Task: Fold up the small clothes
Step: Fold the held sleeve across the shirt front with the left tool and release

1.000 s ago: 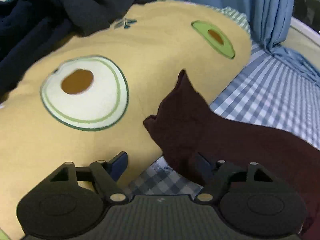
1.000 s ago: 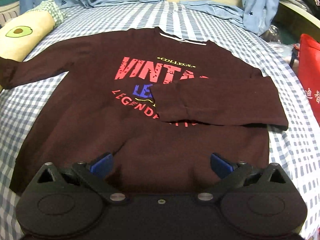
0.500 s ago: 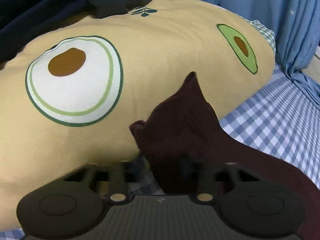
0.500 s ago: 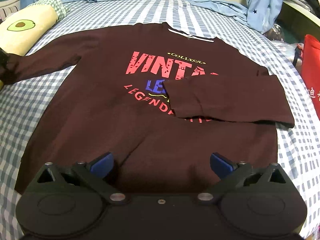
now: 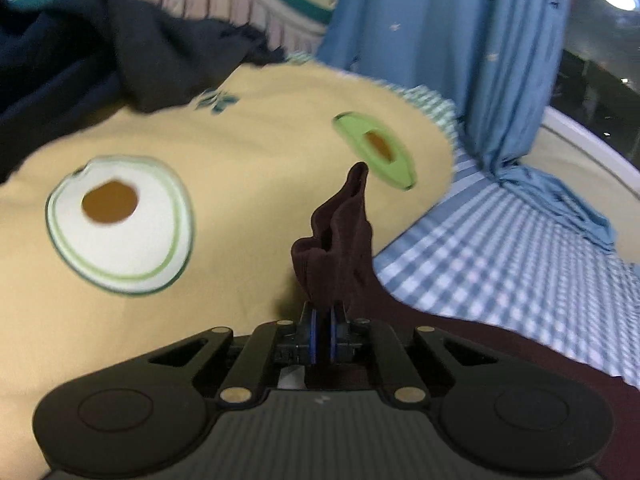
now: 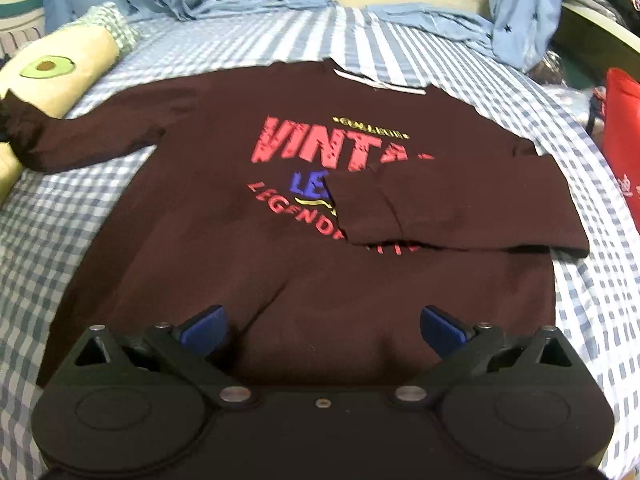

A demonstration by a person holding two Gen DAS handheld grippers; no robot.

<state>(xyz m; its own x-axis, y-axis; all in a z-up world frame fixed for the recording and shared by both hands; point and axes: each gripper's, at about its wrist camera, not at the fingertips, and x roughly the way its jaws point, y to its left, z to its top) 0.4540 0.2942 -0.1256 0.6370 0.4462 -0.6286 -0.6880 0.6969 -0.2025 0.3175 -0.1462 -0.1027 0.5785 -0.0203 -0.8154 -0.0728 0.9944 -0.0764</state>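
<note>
A dark maroon long-sleeved shirt [image 6: 304,248] with a red "VINTAGE" print lies face up on the checked bed. Its right sleeve [image 6: 448,212] is folded across the chest. Its left sleeve [image 6: 80,140] stretches out toward the pillow. My left gripper [image 5: 323,320] is shut on that sleeve's cuff [image 5: 340,248], which bunches up above the blue pads. My right gripper [image 6: 323,322] is open and empty, hovering over the shirt's lower hem.
A yellow avocado-print pillow [image 5: 224,184] lies at the bed's left edge, also in the right wrist view [image 6: 60,76]. Dark clothes [image 5: 100,60] lie on the pillow. Blue curtains [image 5: 460,40] hang behind. A red bag [image 6: 624,128] sits at right.
My left gripper has closed on the sleeve cuff, which was lying loose on the pillow before. The right gripper has stayed open over the hem, moving slightly closer.
</note>
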